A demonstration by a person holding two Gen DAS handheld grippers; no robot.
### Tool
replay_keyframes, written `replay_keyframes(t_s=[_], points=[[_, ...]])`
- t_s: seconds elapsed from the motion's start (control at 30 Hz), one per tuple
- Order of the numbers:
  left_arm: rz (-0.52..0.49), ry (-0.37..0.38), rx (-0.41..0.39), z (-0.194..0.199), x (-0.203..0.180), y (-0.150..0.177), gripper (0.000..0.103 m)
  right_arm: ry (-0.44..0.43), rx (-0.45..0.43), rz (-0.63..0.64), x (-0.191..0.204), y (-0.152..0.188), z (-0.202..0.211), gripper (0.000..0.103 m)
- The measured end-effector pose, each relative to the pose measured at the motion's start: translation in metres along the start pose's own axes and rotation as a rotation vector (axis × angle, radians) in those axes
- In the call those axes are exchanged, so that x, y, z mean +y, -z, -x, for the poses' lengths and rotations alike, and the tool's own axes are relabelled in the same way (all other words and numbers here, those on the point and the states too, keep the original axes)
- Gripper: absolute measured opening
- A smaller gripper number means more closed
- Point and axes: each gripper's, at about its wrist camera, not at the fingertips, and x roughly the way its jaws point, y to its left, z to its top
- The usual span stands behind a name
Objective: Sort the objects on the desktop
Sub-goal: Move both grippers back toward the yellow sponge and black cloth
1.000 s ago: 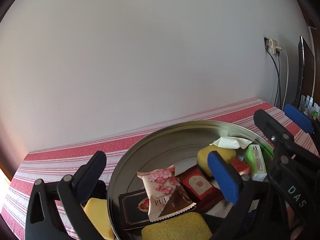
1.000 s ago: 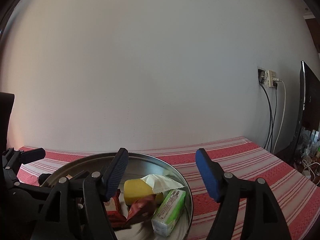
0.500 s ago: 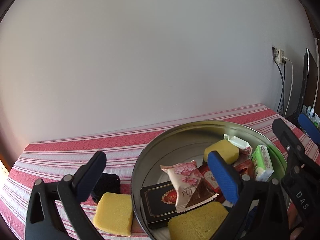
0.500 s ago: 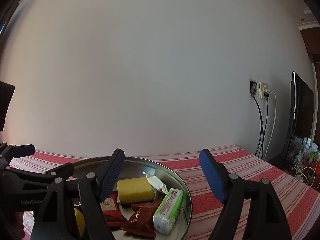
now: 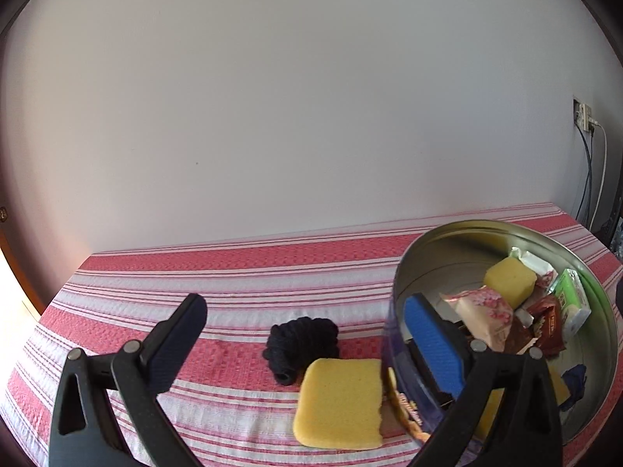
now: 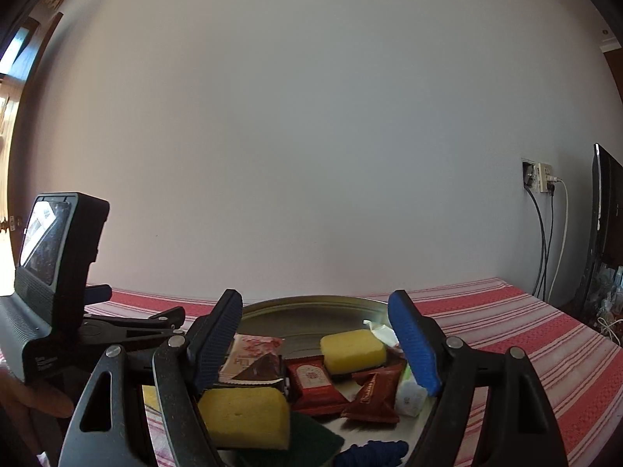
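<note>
Left gripper (image 5: 307,342) held low over the red-and-white striped tablecloth (image 5: 218,272), jaws spread wide and gripping nothing. Between and beyond its fingers: flat yellow sponge (image 5: 339,404) lying on the cloth, touching the outer wall of the round metal tin (image 5: 506,227); coiled black cord bundle (image 5: 301,340) just behind the sponge, apparently in contact with it. Right gripper (image 6: 315,346) poised above the tin, jaws likewise spread, nothing pinched. Inside the tin: pink floral snack packet (image 6: 255,350), red foil sachets (image 6: 315,381), green-and-white tissue pack (image 5: 572,303), 2 further yellow sponges (image 6: 352,350). Judged next pick: sponge or cord outside the tin. Risks: right-hand finger of the left gripper close to the tin wall, so closing there likely to strike or shove the tin; soft sponge liable to compress and slip under a shallow pinch; cord coil liable to snag, unravel or drag along with the sponge; both grippers near 1 container, hence collision possible.
</note>
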Motion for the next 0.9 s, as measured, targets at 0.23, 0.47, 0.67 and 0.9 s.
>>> replay_keyframes(t_s=[0.23,0.47,0.67,0.9], points=[[0.044,-0.104,0.038,-0.019,0.056,0.005,0.102,-0.111,0.014,0.063,0.05,0.003,0.012,0.079],[0.098,-0.212,0.134,-0.048,0.11,0.014,0.102,-0.24,0.116,0.117,0.098,0.011,0.008,0.079],[0.18,-0.257,0.171,-0.048,0.139,0.016,0.102,-0.336,0.278,0.14,0.131,0.018,-0.017,0.079],[0.208,-0.272,0.165,-0.043,0.151,0.016,0.102,-0.252,0.49,0.093,0.142,0.04,-0.044,0.079]])
